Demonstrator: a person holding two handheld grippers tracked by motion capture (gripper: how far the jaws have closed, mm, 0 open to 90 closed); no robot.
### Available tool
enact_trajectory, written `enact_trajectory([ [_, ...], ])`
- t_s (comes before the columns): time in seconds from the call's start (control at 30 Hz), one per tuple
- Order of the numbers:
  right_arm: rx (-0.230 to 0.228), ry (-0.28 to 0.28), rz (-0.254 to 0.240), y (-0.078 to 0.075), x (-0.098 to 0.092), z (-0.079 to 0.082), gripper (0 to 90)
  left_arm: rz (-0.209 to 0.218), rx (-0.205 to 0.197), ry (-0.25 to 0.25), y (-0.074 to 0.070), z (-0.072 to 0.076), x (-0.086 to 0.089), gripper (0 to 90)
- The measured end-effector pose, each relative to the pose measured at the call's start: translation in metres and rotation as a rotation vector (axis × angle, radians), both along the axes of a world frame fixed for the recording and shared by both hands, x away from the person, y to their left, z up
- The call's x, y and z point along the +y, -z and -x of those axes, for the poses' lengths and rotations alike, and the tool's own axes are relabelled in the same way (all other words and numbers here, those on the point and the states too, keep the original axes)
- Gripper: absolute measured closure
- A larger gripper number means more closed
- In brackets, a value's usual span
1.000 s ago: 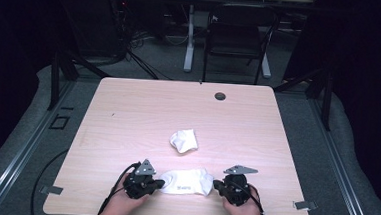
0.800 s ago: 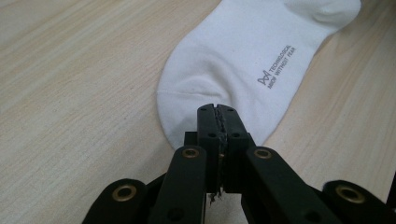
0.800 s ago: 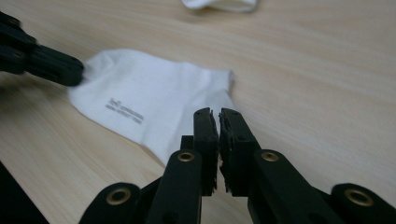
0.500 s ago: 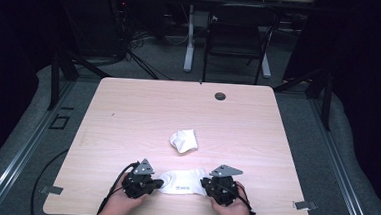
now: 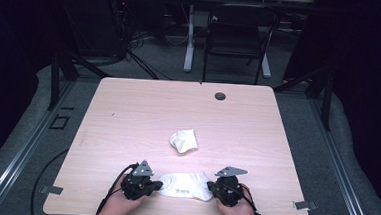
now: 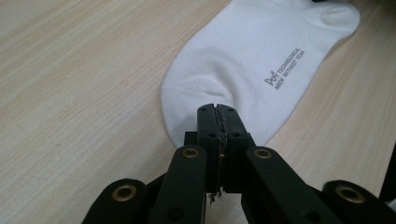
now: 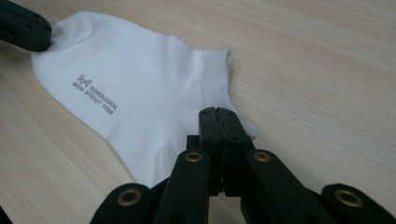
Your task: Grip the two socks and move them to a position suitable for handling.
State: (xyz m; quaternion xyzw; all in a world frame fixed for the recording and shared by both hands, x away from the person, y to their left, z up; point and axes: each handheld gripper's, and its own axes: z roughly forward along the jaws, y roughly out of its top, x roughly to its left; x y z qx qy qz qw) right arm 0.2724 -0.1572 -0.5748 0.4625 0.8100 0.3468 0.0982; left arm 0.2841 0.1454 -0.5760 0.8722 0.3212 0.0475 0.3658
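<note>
high view: flat white sock [image 5: 185, 186] near the table [image 5: 128, 113] front edge, stretched between left gripper [image 5: 157, 185] and right gripper [image 5: 212, 188], likely to smooth it; crumpled sock [image 5: 183, 140] waiting behind. left gripper view: jaws pressed together, pinching the toe end [image 6: 187, 126]. right gripper view: jaws clamped on the heel edge [image 7: 187, 135].

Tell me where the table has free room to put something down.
Bare wood lies left and right of the folded sock, and from it back to the round grommet. The near edge is crowded: the flat sock lies between the left gripper and right gripper.
</note>
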Motion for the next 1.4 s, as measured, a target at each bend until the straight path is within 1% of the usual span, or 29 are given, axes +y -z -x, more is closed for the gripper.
enact_trajectory([
  [0.03,0.003,0.000,0.007,0.000,0.000,0.001,90.0,-0.002,0.000,0.004,0.000,0.001,0.000,89.3],
  [0.17,0.019,0.003,-0.002,-0.001,-0.001,0.002,90.0,-0.015,-0.006,0.011,-0.001,0.004,-0.001,89.2],
  [0.23,0.027,0.000,-0.001,-0.002,0.000,0.003,90.0,-0.010,-0.002,0.010,-0.001,0.004,0.000,89.2],
  [0.3,0.022,-0.006,0.003,-0.002,0.001,0.004,90.0,-0.009,0.001,0.008,-0.001,0.004,0.000,89.2],
  [0.37,0.029,-0.008,0.007,-0.002,0.002,0.005,90.0,-0.010,0.005,0.005,-0.001,0.004,0.001,89.1],
  [0.47,0.026,-0.009,0.008,-0.002,0.003,0.005,89.9,-0.005,0.009,0.003,-0.001,0.004,0.002,88.7],
  [0.57,0.023,-0.020,-0.001,-0.002,0.003,0.006,86.0,-0.001,0.015,0.004,-0.002,0.003,0.002,86.4],
  [0.63,0.012,-0.014,-0.007,-0.003,0.004,0.006,84.0,0.014,0.015,0.004,-0.003,0.003,0.003,84.6],
  [0.73,0.000,-0.026,-0.027,-0.005,0.005,0.006,80.0,0.047,0.012,0.000,-0.007,0.003,0.004,81.6],
  [0.77,-0.010,-0.022,-0.034,-0.005,0.006,0.007,79.2,0.050,0.004,-0.002,-0.007,0.003,0.005,80.4],
  [0.8,-0.009,-0.026,-0.035,-0.006,0.006,0.007,78.2,0.050,-0.001,-0.001,-0.009,0.002,0.006,79.3],
  [0.83,-0.017,-0.031,-0.035,-0.006,0.006,0.007,76.8,0.058,-0.009,-0.012,-0.009,0.002,0.006,76.8],
  [0.9,-0.032,-0.024,-0.046,-0.007,0.007,0.007,74.4,0.060,-0.012,-0.015,-0.010,0.002,0.007,73.8],
  [1.0,-0.040,-0.021,-0.050,-0.008,0.008,0.007,72.1,0.071,-0.028,-0.031,-0.011,0.001,0.009,68.1],
  [1.03,-0.048,-0.021,-0.047,-0.008,0.008,0.007,71.3,0.068,-0.040,-0.037,-0.011,0.000,0.009,66.0],
  [1.07,-0.049,-0.033,-0.038,-0.009,0.008,0.006,70.7,0.061,-0.042,-0.037,-0.011,0.000,0.010,64.2],
  [1.1,-0.053,-0.027,-0.043,-0.009,0.009,0.007,70.2,0.060,-0.046,-0.040,-0.011,-0.001,0.010,61.8],
  [1.17,-0.057,-0.026,-0.041,-0.009,0.009,0.006,69.2,0.055,-0.058,-0.049,-0.011,-0.001,0.011,59.8],
  [1.23,-0.067,-0.025,-0.039,-0.010,0.008,0.006,68.1,0.053,-0.053,-0.058,-0.011,-0.002,0.012,58.9],
  [1.27,-0.078,-0.025,-0.037,-0.010,0.008,0.005,67.8,0.056,-0.063,-0.065,-0.011,-0.003,0.012,58.4],
  [1.33,-0.084,-0.022,-0.030,-0.013,0.007,0.005,66.8,0.053,-0.066,-0.066,-0.011,-0.004,0.013,58.0],
  [1.4,-0.095,-0.022,-0.027,-0.015,0.007,0.003,66.2,0.058,-0.065,-0.078,-0.012,-0.005,0.015,57.5],
])
